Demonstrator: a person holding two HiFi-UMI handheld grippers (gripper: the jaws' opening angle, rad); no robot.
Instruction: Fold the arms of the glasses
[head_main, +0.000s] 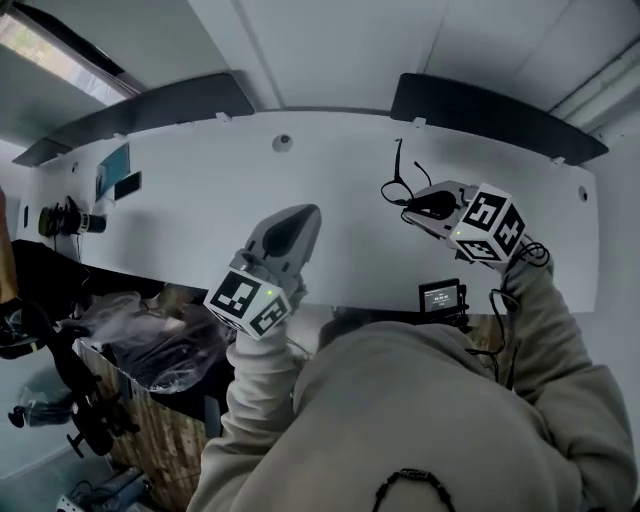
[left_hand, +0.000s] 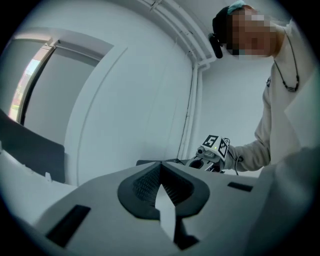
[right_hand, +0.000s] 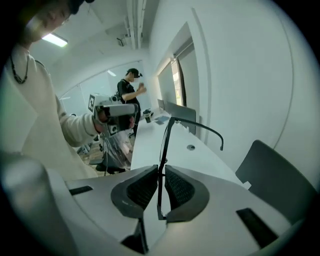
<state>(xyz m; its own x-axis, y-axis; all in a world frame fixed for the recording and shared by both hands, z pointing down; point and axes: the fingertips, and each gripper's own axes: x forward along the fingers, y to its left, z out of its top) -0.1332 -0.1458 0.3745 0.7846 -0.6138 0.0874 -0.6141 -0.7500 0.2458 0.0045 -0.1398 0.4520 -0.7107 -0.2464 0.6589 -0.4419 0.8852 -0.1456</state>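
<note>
Above the right side of the white desk (head_main: 200, 190), the right gripper (head_main: 428, 205) pinched the glasses (right_hand: 163, 142) by their front, an unfolded arm (right_hand: 200, 126) jutting farther out, while the left gripper (head_main: 295, 225), pressed together and empty, hung well apart, leftward and nearer

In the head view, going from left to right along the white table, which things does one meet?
A black camera-like device → small bluish screen → left gripper, shut and empty → glasses, clamped in the right gripper → round hole near the table's right end.
</note>
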